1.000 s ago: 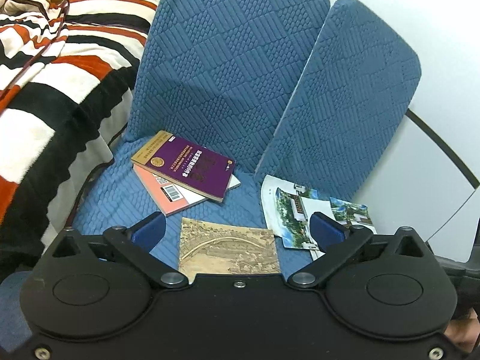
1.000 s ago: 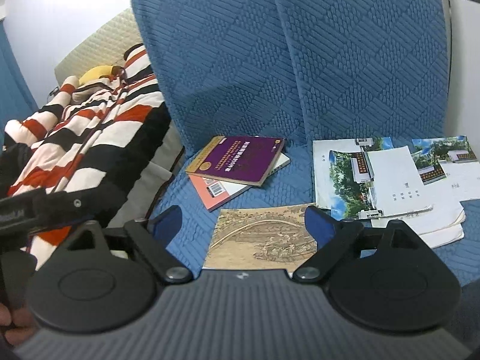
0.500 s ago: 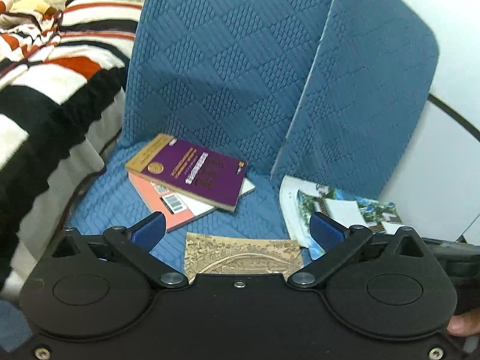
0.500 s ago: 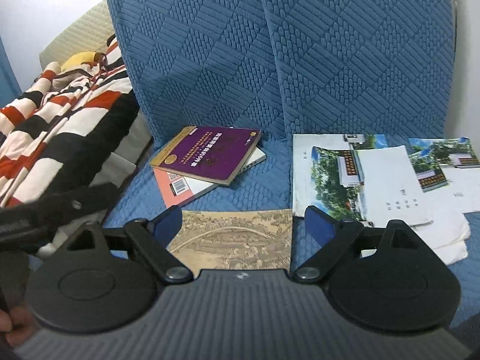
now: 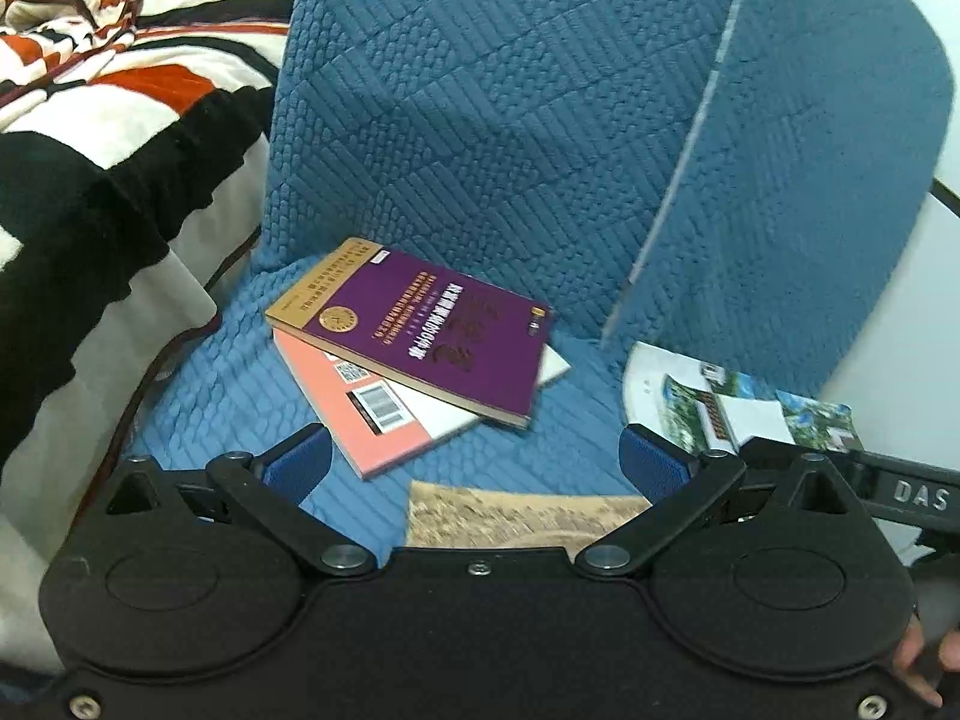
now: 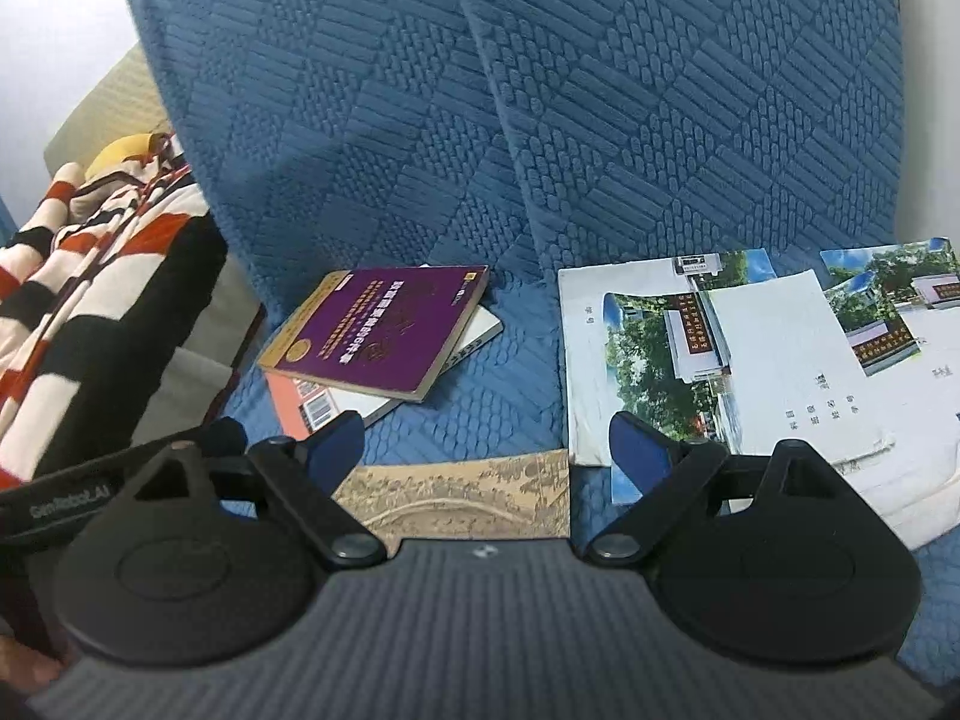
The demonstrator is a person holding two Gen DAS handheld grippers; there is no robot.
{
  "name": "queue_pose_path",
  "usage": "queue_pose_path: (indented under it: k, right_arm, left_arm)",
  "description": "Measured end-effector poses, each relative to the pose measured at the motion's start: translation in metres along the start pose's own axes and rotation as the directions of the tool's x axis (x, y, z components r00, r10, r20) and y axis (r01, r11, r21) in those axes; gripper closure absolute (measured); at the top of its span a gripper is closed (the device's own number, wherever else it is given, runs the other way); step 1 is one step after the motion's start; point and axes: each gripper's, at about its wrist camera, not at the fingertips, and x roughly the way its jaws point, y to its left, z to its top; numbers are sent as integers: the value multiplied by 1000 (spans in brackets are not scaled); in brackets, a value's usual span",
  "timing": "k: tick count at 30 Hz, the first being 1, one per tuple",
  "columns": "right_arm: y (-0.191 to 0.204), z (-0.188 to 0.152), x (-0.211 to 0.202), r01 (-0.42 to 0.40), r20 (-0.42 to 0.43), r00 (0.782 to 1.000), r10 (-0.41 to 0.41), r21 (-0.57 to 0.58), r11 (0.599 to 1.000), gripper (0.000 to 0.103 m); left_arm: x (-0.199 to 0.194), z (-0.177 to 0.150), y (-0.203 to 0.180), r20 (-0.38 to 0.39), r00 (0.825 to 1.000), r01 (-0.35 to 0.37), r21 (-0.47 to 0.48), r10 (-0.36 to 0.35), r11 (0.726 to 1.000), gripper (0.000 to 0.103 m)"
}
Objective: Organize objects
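Note:
A purple book (image 5: 432,342) (image 6: 384,330) lies askew on a salmon-and-white book (image 5: 372,414) (image 6: 300,402) on the blue sofa seat. In front of them lies a tan booklet with an engraved bridge picture (image 5: 522,510) (image 6: 468,492). To the right sits a loose pile of photo-covered booklets and white papers (image 5: 738,414) (image 6: 720,354). My left gripper (image 5: 474,468) hangs open above the tan booklet, with nothing between its blue fingers. My right gripper (image 6: 486,444) is open too, over the same booklet, holding nothing.
Two blue quilted back cushions (image 5: 492,120) (image 6: 660,90) stand behind the seat. A striped red, black and white blanket (image 5: 102,138) (image 6: 90,276) is heaped at the left. The right gripper's body (image 5: 900,486) shows at the left view's right edge. A white wall (image 5: 900,324) lies beyond the cushions.
Both grippers have come forward and down toward the seat; the books and papers loom larger, and the tan booklet has slid lower, partly under each gripper's body. Jaws unchanged.

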Motion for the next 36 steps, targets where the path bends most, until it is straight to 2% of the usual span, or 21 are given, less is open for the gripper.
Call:
queue_pose_path:
  k: [3, 10, 13, 17, 24, 27, 31, 36]
  right_arm:
    - [-2, 7, 12, -9, -11, 1000, 9, 13, 1000, 13]
    - [-5, 16, 46, -60, -73, 995, 65, 75, 995, 13]
    - [1, 20, 60, -64, -86, 994, 70, 61, 996, 13]
    - [0, 25, 82, -111, -108, 987, 121, 94, 989, 13]
    - [-4, 30, 118, -113, -152, 979, 139, 172, 979, 14]
    - [-8, 32, 130, -138, -163, 971, 177, 227, 964, 14]
    - [-13, 35, 144, -182, -189, 951, 246, 305, 935, 23]
    - [-21, 36, 155, -204, -212, 930, 301, 384, 900, 39]
  left_arm:
    - [17, 9, 10, -23, 999, 24, -45, -25, 999, 1]
    - [53, 30, 31, -64, 998, 14, -135, -23, 991, 2]
    - [65, 36, 36, -74, 997, 11, -157, -23, 988, 2]
    - [84, 41, 46, -121, 992, 15, -222, -42, 975, 2]
    - [110, 46, 57, -176, 983, -10, -285, -42, 959, 4]
    - [119, 47, 66, -209, 975, 6, -332, -80, 943, 7]
    - [126, 44, 81, -221, 966, 33, -413, -135, 910, 10]
    - [133, 41, 88, -223, 957, 57, -483, -185, 874, 23]
